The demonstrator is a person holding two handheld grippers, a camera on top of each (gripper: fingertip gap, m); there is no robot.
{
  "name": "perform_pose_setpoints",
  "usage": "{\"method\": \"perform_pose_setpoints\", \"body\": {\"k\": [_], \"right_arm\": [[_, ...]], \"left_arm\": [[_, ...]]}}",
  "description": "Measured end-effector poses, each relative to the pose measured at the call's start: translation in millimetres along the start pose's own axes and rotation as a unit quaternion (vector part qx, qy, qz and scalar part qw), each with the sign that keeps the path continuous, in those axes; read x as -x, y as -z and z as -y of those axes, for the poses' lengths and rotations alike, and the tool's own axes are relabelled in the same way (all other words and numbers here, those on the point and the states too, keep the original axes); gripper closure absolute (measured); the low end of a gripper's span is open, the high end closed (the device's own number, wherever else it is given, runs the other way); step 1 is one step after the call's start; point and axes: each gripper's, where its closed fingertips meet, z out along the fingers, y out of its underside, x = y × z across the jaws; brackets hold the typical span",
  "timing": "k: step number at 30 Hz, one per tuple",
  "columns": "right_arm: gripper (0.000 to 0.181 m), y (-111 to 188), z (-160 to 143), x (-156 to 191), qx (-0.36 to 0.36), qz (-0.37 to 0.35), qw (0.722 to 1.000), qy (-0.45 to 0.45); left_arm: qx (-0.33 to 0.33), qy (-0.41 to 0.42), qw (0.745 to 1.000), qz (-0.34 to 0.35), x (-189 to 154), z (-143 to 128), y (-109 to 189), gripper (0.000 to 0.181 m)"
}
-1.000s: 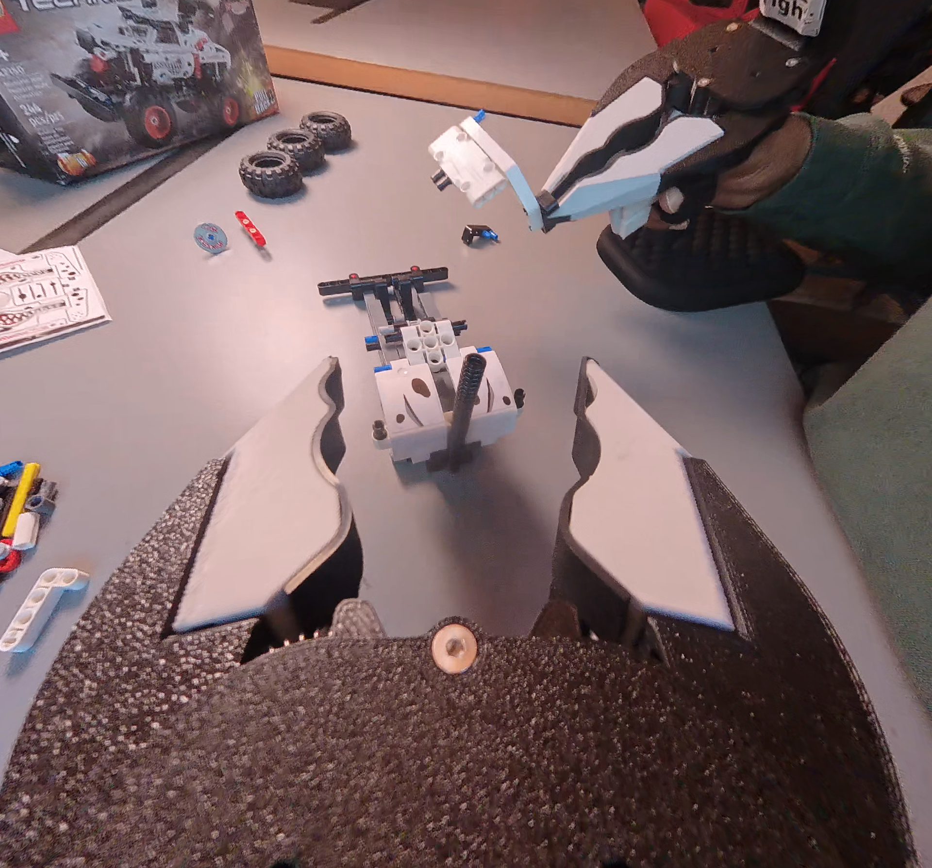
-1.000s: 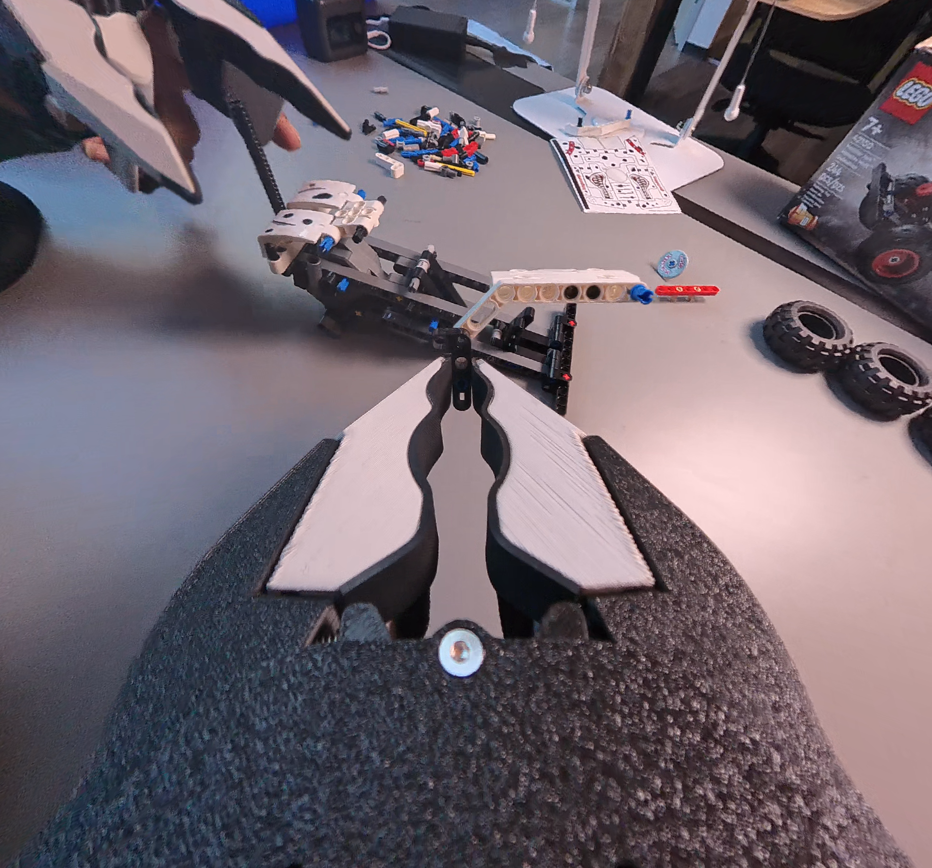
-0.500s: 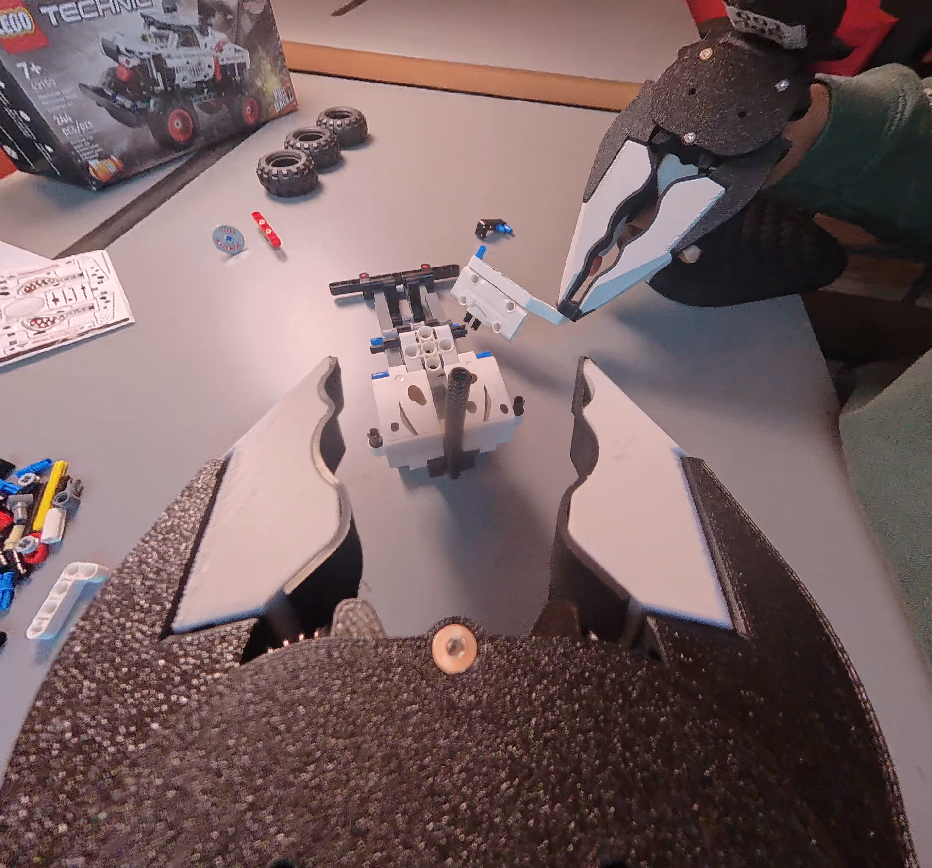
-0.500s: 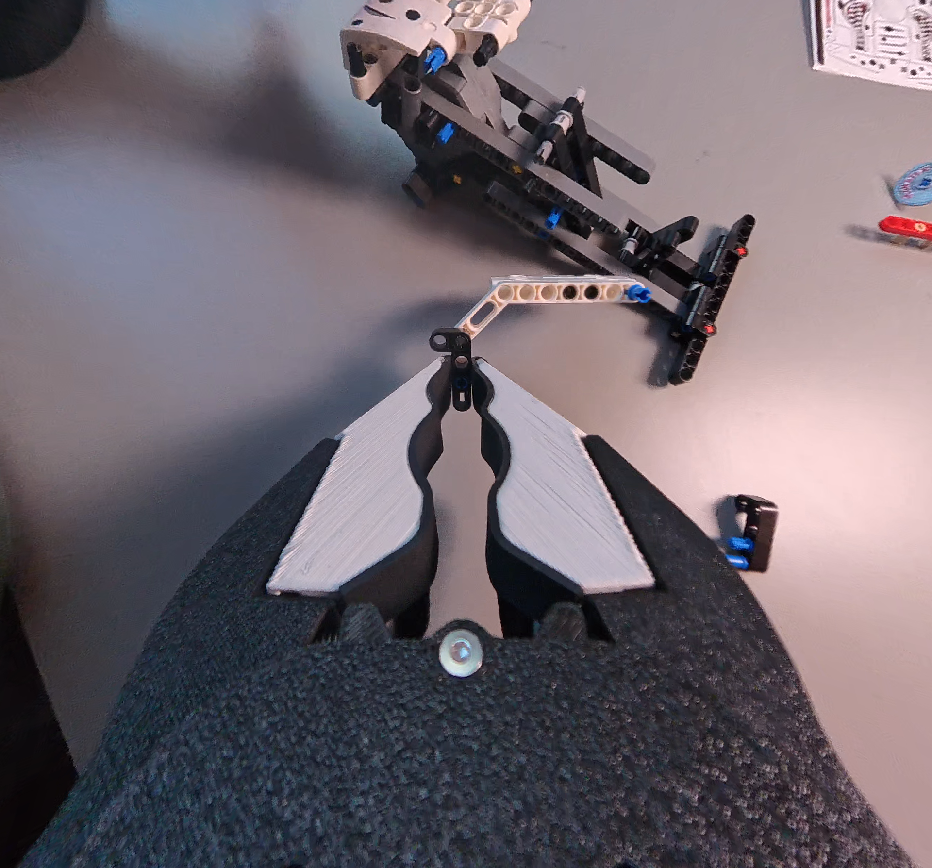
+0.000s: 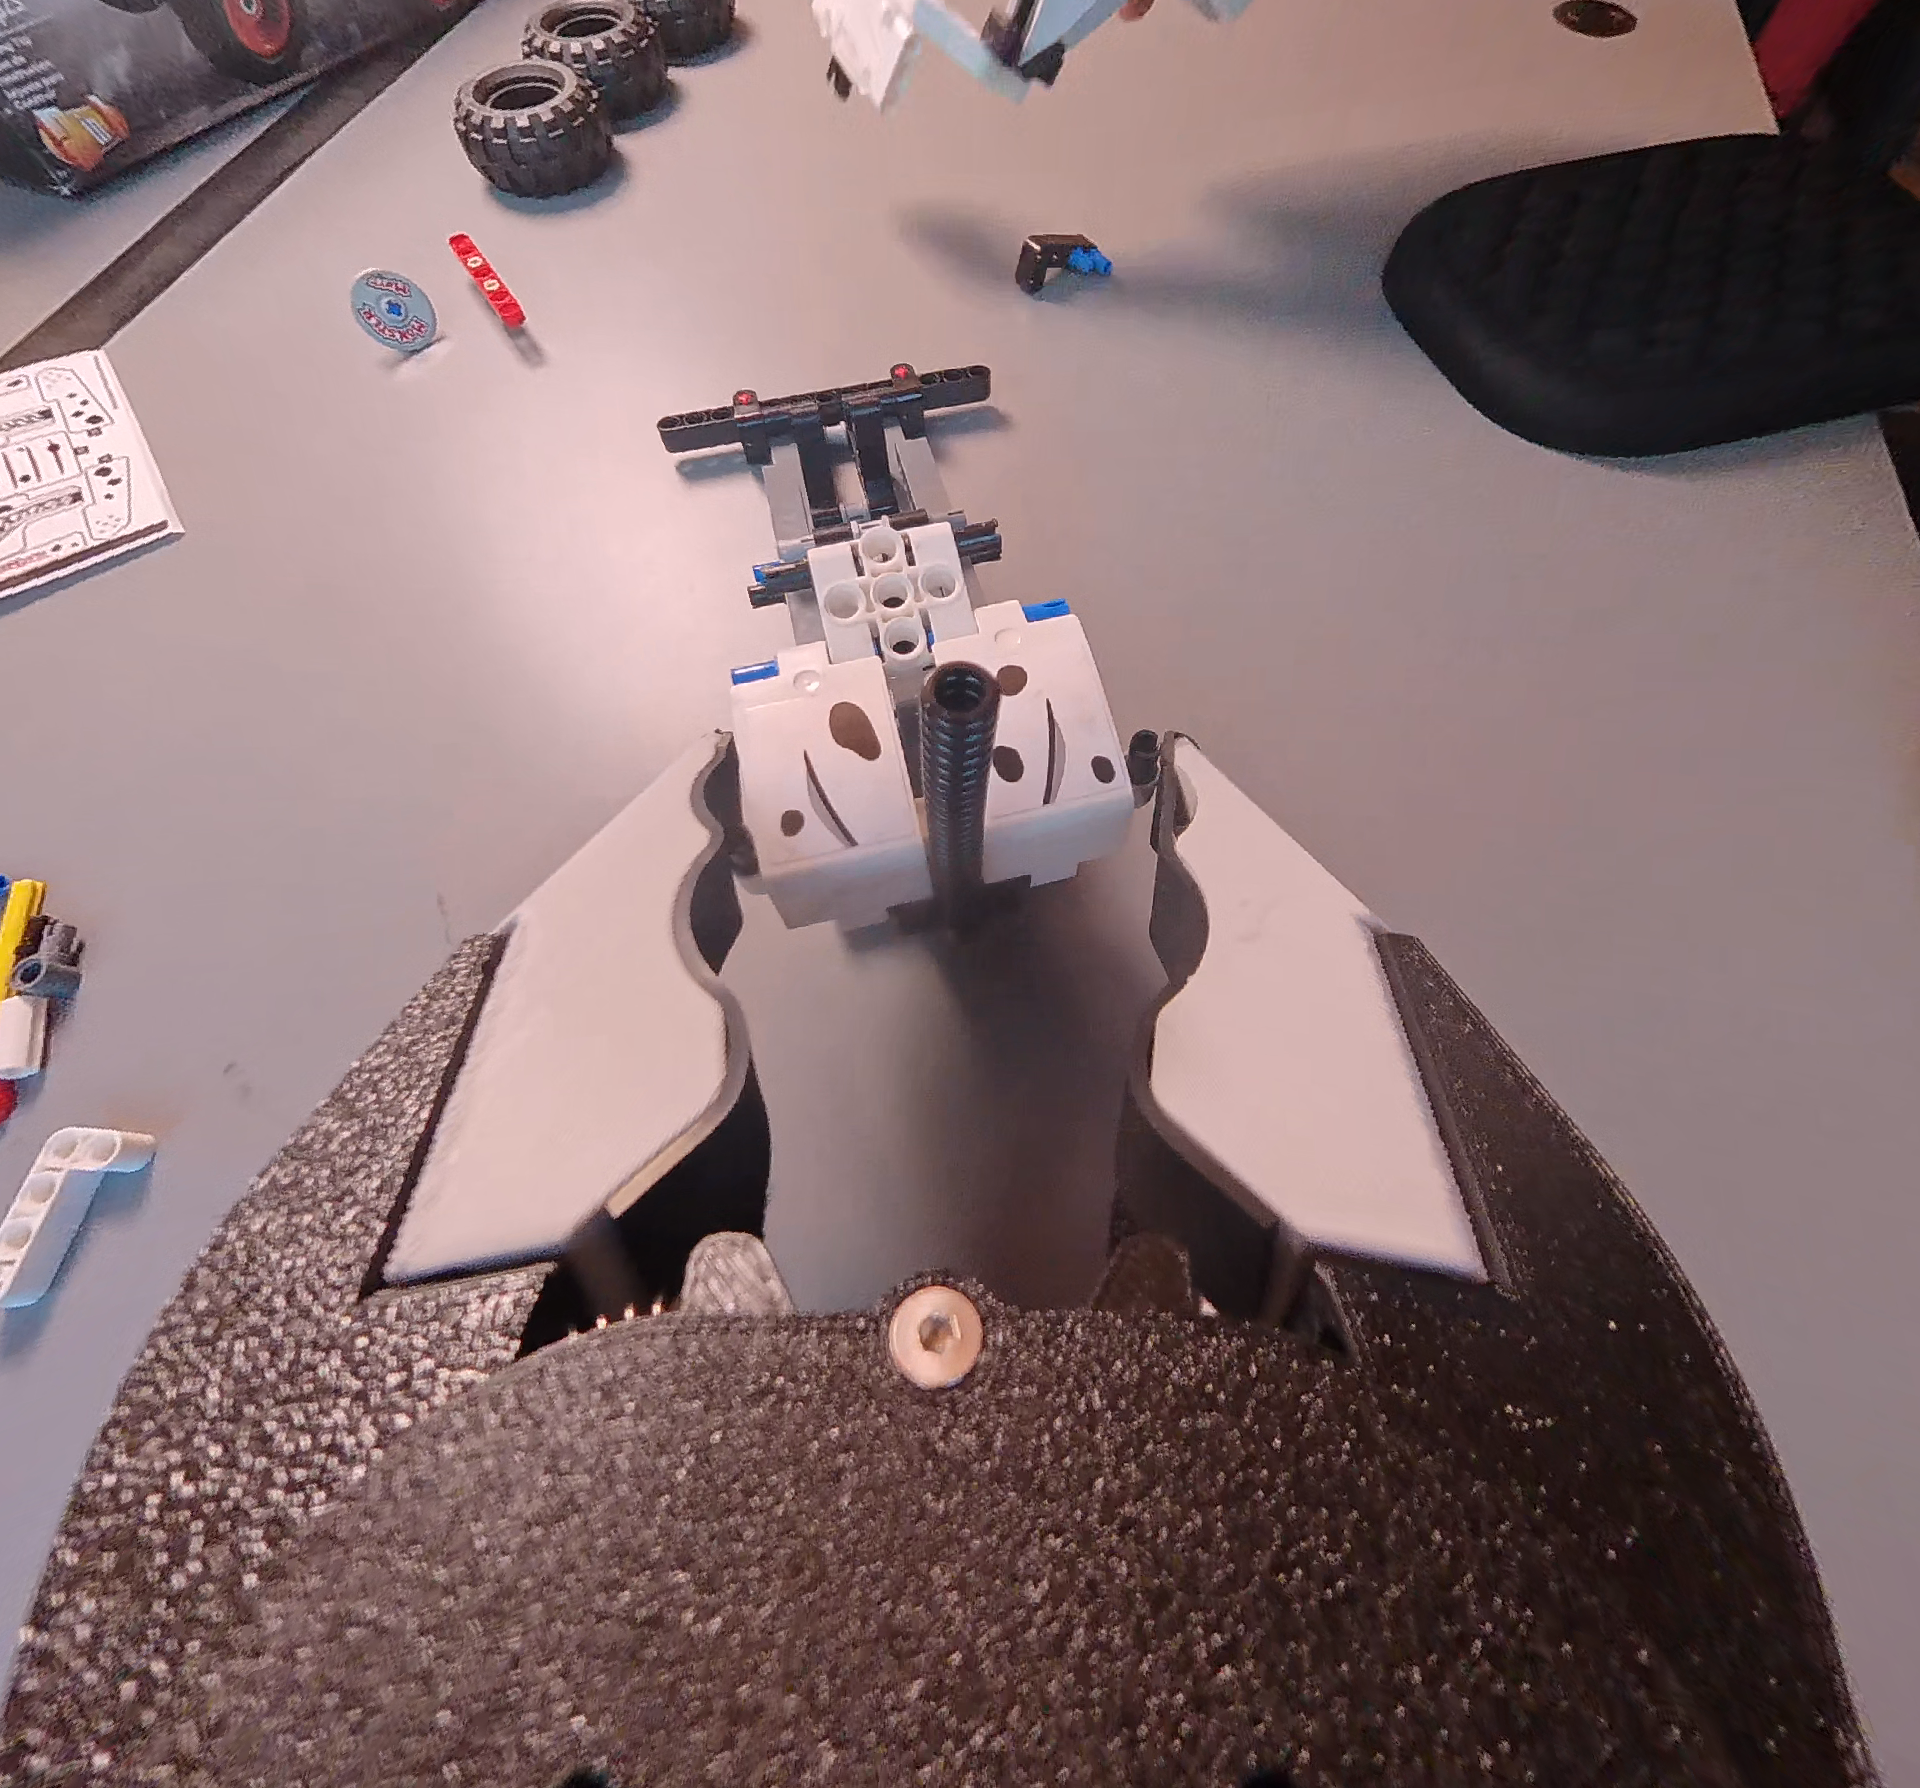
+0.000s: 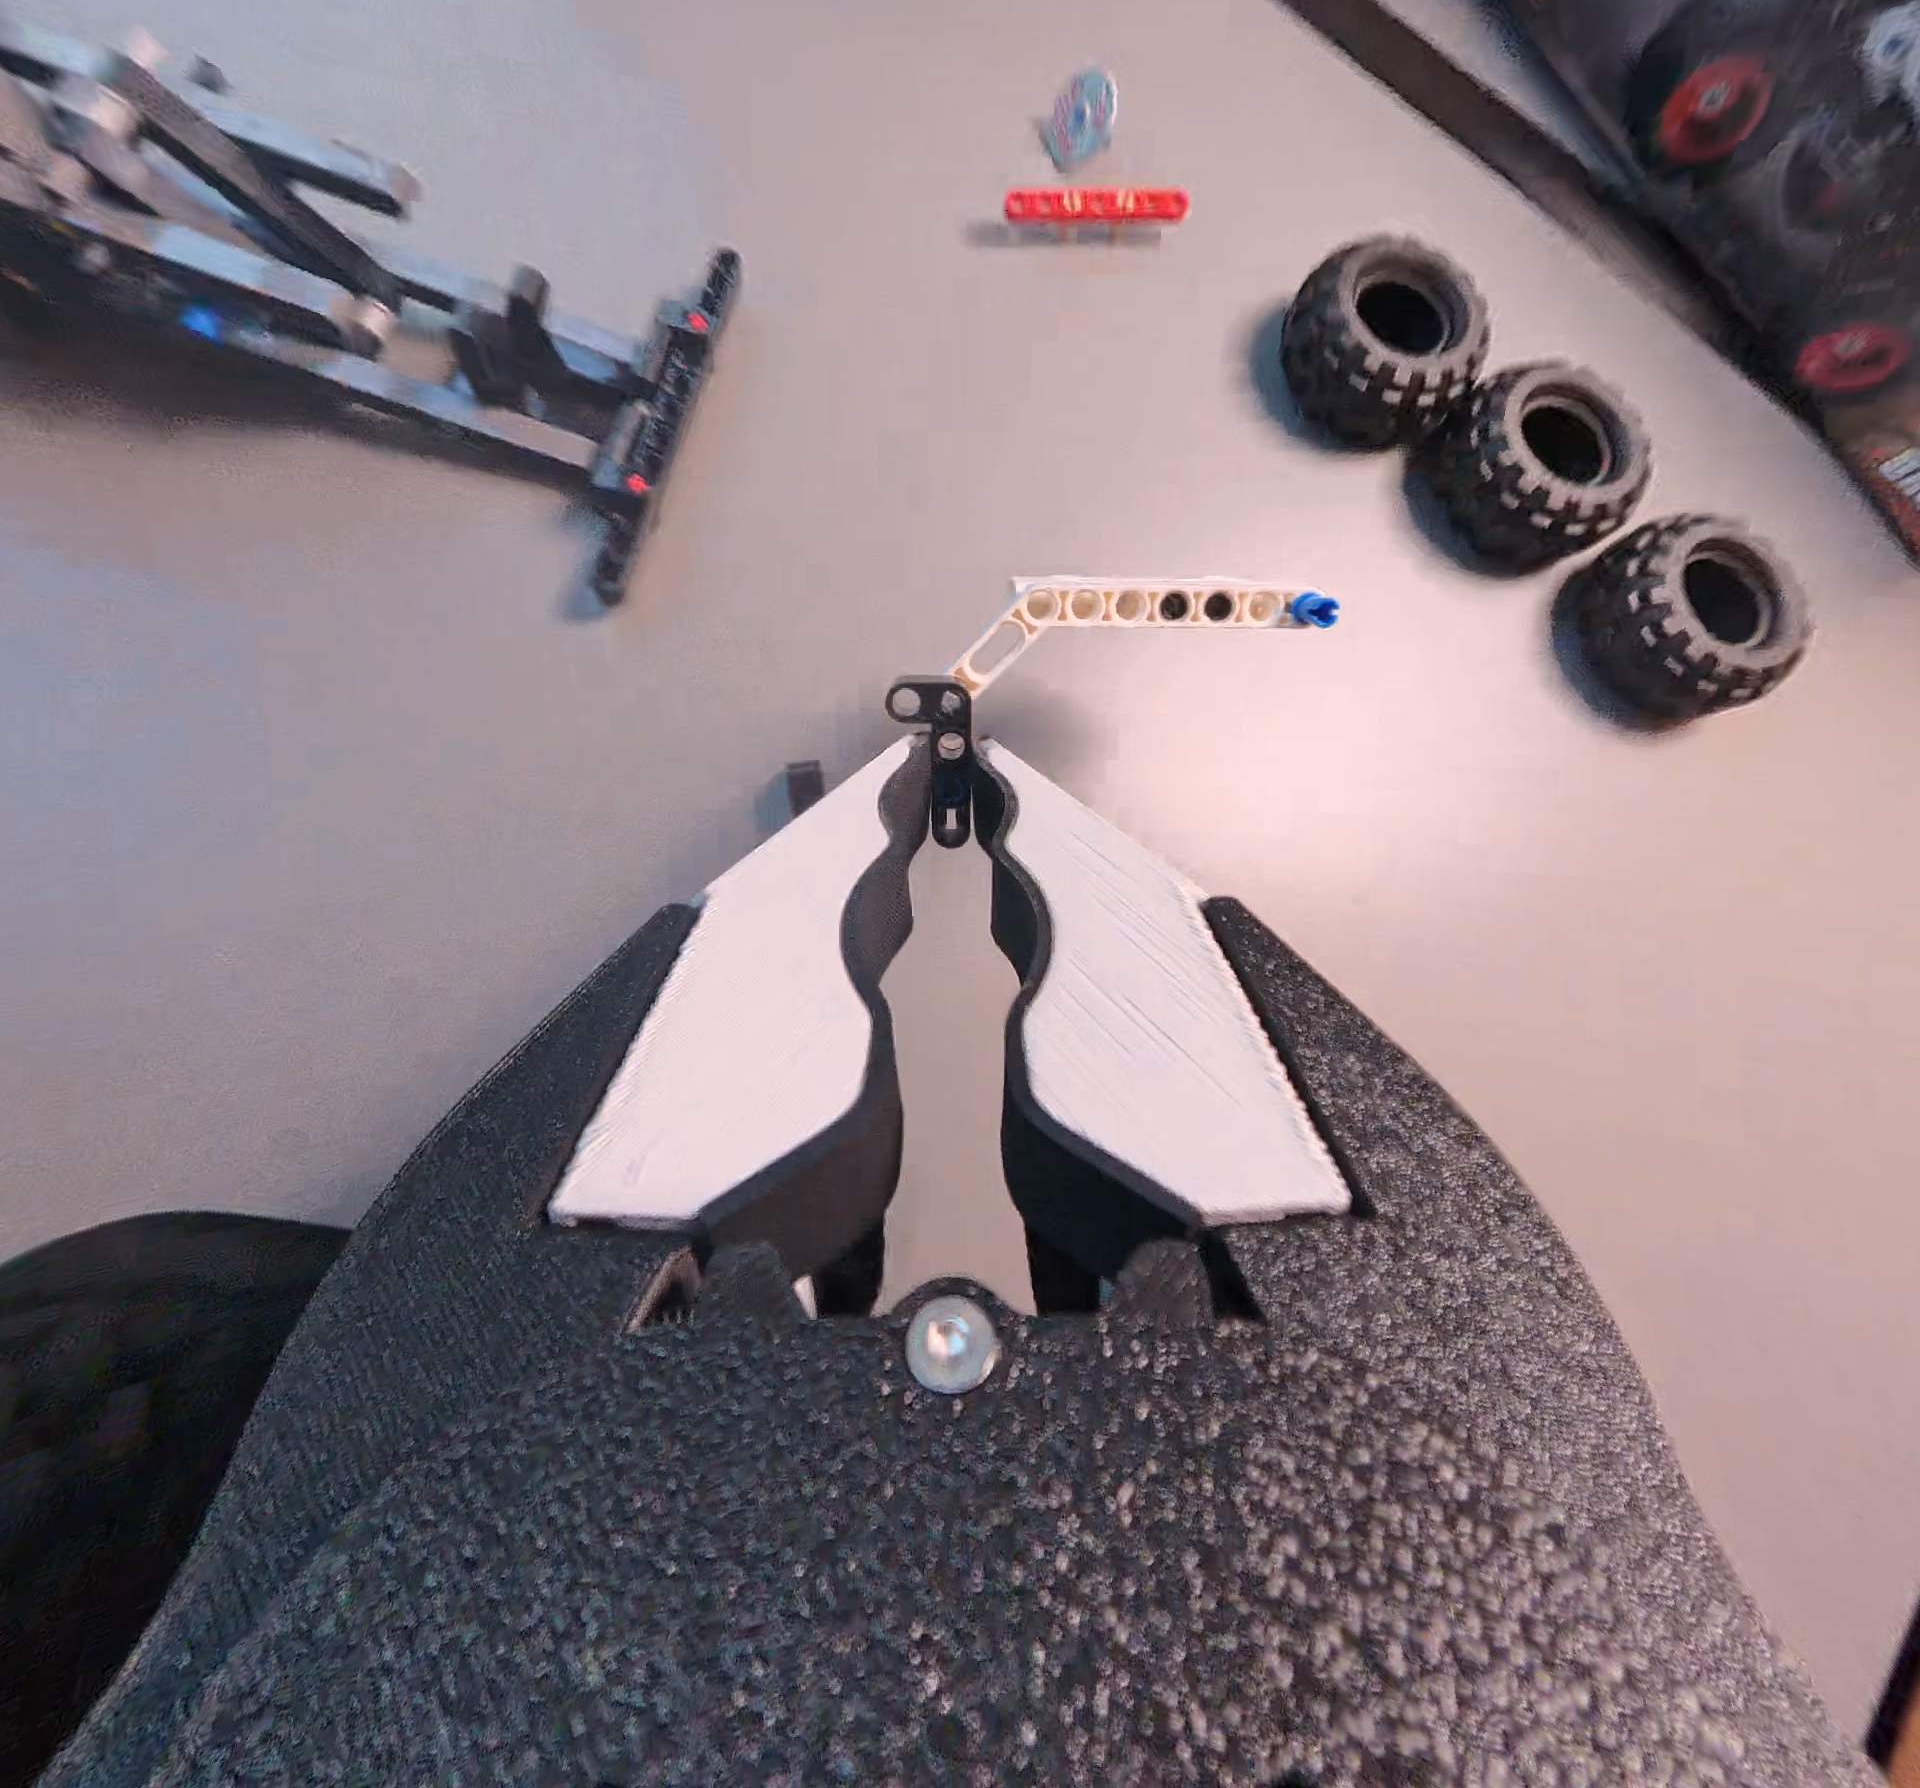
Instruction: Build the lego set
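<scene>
Left wrist view: the left gripper (image 5: 940,782) is standing wide open, its two fingers flanking the white spotted hood end of the truck chassis (image 5: 883,616) without clearly clamping it; the right tip is sitting just beside a small black pin on the hood's side. A black ribbed hose (image 5: 954,782) is rising upright from the hood's middle. Beyond the hood, the dark frame is running out to a black cross beam (image 5: 826,403), all resting on the grey table (image 5: 1351,699).

The right gripper (image 6: 951,782) is pinched tight on a small black connector, carrying a white side panel (image 6: 1143,608) tipped with a blue pin, raised well above the table and apart from the chassis.

Items lying loose:
- black bracket with blue pin (image 5: 1060,263), beyond the chassis
- red beam (image 5: 486,278) and round printed disc (image 5: 393,310), side by side
- three black tyres (image 5: 587,71) in a row, unmounted
- sticker sheet (image 5: 62,471), white bent beam (image 5: 62,1203) and a small heap of mixed parts (image 5: 31,959) at the left edge
- the set's box (image 5: 208,3) at the far left

Judged progress: frame and hood are standing assembled; the side panel, wheels and loose parts are remaining, so the build is looking no more than about half done.
</scene>
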Motion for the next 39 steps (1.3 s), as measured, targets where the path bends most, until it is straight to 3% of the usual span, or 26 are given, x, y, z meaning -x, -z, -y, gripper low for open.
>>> {"method": "perform_pose_setpoints", "body": {"k": [5,7,9,14,17,21,24,28,31,34,36,37,39], "right_arm": [[0.17,-30,-31,-10,0.039,0.009,0.999,-0.001],[0.145,-30,-36,-12,0.055,0.007,0.998,-0.009],[0.134,-19,-36,-19,0.069,-0.006,0.998,-0.007],[0.131,19,28,-13,0.005,-0.011,0.999,0.049],[0.137,14,88,11,-0.062,0.029,0.993,0.097],[0.141,-49,167,34,-0.115,0.046,0.979,0.164],[0.149,-127,218,42,-0.123,0.061,0.973,0.184],[0.142,-230,264,32,-0.082,0.063,0.973,0.208],[0.133,-281,278,29,-0.041,0.078,0.964,0.249],[0.137,-311,281,19,0.005,0.08,0.959,0.273],[0.15,-324,276,14,0.029,0.086,0.959,0.268],[0.166,-326,277,12,0.028,0.085,0.96,0.267],[0.173,-326,274,9,0.028,0.083,0.957,0.277]], "left_arm": [[-0.012,-0.006,1.0,-0.022,2,-3,8,0.102],[-0.013,-0.014,0.999,-0.026,3,-4,9,0.102],[-0.013,-0.023,0.999,-0.033,4,-5,9,0.102],[-0.021,-0.03,0.998,-0.055,4,-4,9,0.102],[-0.024,-0.035,0.998,-0.054,3,-3,8,0.102],[-0.03,-0.035,0.998,-0.045,3,-2,8,0.1],[-0.038,-0.031,0.998,-0.038,5,0,14,0.097],[-0.042,-0.025,0.998,-0.027,8,-2,22,0.098],[-0.041,-0.022,0.998,-0.03,7,-4,23,0.099],[-0.043,-0.02,0.998,-0.038,5,-4,22,0.1],[-0.042,-0.014,0.998,-0.043,5,-5,21,0.102],[-0.042,-0.013,0.998,-0.044,5,-6,20,0.102],[-0.042,-0.012,0.998,-0.046,6,-6,20,0.104]]}}
